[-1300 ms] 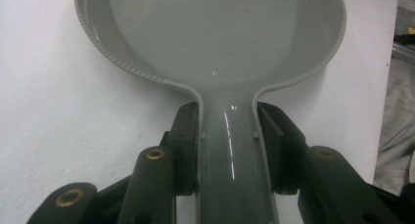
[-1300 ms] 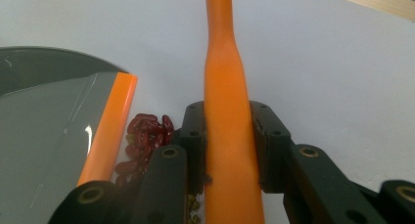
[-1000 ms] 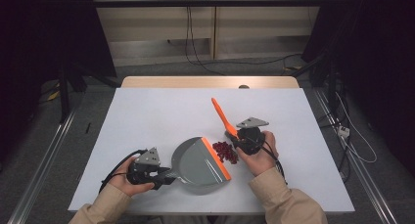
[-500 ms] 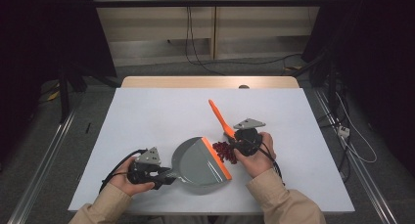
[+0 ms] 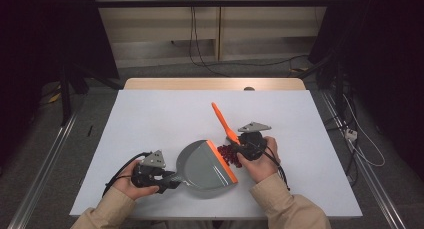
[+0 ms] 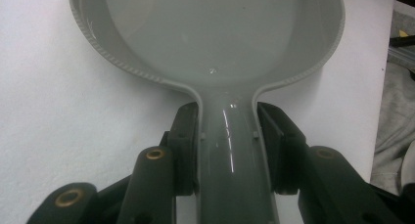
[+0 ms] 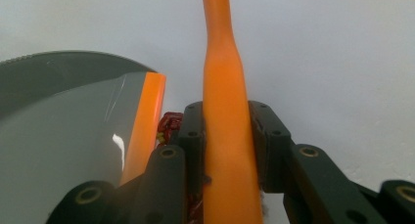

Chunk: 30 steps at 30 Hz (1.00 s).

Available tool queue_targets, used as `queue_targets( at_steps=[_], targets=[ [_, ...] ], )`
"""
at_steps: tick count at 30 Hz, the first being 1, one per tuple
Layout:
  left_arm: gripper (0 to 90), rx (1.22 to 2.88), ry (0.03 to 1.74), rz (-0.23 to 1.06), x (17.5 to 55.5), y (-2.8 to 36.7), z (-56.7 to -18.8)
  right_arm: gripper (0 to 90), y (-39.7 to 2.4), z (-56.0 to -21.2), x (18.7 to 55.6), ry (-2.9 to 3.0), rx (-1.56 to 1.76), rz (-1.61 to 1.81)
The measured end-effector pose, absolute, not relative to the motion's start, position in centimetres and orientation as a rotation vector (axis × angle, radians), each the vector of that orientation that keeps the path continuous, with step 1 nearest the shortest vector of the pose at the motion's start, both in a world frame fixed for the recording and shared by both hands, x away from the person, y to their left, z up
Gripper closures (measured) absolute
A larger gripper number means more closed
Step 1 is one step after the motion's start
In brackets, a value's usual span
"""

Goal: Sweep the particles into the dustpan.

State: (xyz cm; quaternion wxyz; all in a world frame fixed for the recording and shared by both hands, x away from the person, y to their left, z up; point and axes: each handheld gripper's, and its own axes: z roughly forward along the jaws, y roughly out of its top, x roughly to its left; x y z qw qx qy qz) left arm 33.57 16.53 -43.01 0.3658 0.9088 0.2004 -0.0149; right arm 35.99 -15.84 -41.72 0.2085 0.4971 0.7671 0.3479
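Tabletop [image 5: 150,119]: white.
My left fingers [image 6: 186,136]: closed on dustpan [image 5: 202,165] handle.
My right fingers [image 7: 193,131]: clamp orange brush [image 5: 224,123].
Left: red bits [image 5: 227,153] beside right fingers, not yet in pan.

Dustpan [image 5: 202,165]: glossy grey, bright orange strip along front lip [image 5: 222,161].
Brush handle [image 5: 223,121]: plain orange.
Small bits [image 5: 228,153] beside lip: dark red.
Left gripper [image 5: 167,178] and right gripper [image 5: 239,148]: black jaws, brass-coloured pivot rivets, grey top plates.
Table [image 5: 150,119]: pale white-grey, light wood far edge.
Sleeves [image 5: 295,211]: beige.
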Motion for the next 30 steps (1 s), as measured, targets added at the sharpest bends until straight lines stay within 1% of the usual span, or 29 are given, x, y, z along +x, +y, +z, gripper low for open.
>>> queue_targets(
  at_steps=[2, 6, 7, 11, 12, 18, 24, 30],
  targets=[
    [62.2, 2.347, 0.519, -0.011, 33.55, 16.5, -42.69, 70.4, -15.73, -41.71, 35.93, 2.136, 1.38, 0.978],
    [61.7, 2.353, 0.514, -0.022, 33.52, 16.4, -42.79, 70.5, -15.74, -41.69, 35.94, 2.136, 1.369, 0.973],
    [61.6, 2.387, 0.513, -0.009, 33.39, 16.26, -42.96, 70.5, -15.8, -41.69, 35.96, 2.134, 1.37, 0.974],
    [61.2, 2.366, 0.518, -0.018, 33.39, 16.37, -42.94, 70.5, -15.98, -41.68, 36.03, 2.13, 1.378, 0.984],
    [61.2, 2.366, 0.525, -0.001, 33.33, 16.41, -42.92, 70.5, -15.96, -41.68, 36.02, 2.133, 1.374, 0.982],
    [61.0, 2.363, 0.512, -0.027, 33.37, 16.5, -43.04, 70.5, -15.73, -41.69, 35.94, 2.135, 1.369, 0.976],
    [62.2, 2.372, 0.543, -0.005, 33.31, 16.37, -42.73, 70.4, -15.64, -41.7, 35.9, 2.138, 1.377, 0.981],
    [62.3, 2.367, 0.552, -0.028, 33.46, 16.3, -42.59, 70.4, -15.42, -41.74, 35.84, 2.135, 1.382, 0.989]
  ],
)
